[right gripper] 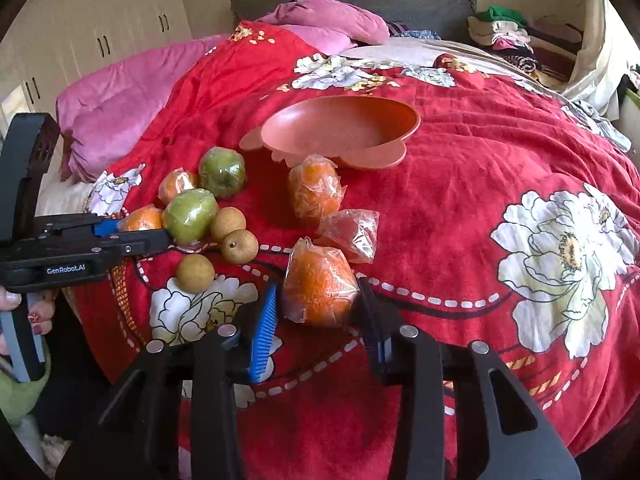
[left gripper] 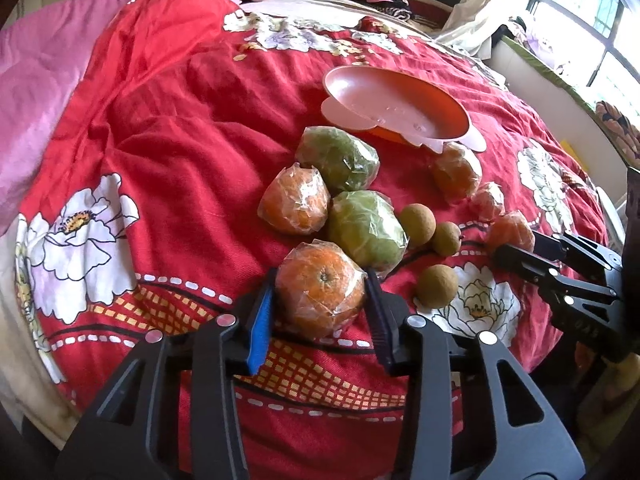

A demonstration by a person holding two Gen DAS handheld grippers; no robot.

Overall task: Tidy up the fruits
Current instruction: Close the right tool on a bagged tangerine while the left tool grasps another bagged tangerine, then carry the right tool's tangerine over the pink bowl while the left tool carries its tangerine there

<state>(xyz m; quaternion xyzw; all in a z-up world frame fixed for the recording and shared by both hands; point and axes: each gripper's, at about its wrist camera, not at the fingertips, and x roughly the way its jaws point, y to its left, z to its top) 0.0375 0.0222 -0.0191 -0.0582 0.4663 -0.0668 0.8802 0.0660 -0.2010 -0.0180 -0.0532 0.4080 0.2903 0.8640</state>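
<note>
My left gripper [left gripper: 321, 276] is shut on a plastic-wrapped orange [left gripper: 322, 292] lying on the quilt, with a pad pressing each side. My right gripper [right gripper: 318, 284] is likewise shut on another wrapped orange [right gripper: 320, 288]. Farther back, a pink-orange bowl [left gripper: 394, 104] [right gripper: 340, 128] rests tilted on the bed with nothing in it. Between bowl and grippers lie two wrapped green fruits [left gripper: 338, 158] [left gripper: 366, 232], more wrapped oranges [left gripper: 296, 200] [right gripper: 316, 188] and three small brown round fruits [left gripper: 436, 286] [right gripper: 239, 245]. The left gripper [right gripper: 148, 236] shows at that view's left edge.
Everything sits on a rumpled red floral quilt [right gripper: 480, 152] covering a bed. Pink pillows [right gripper: 120, 100] lie at the back left, folded clothes [right gripper: 504, 36] at the back right. White wardrobes [right gripper: 100, 32] stand left, a window [left gripper: 592, 12] right. A hand [right gripper: 36, 312] grips the left handle.
</note>
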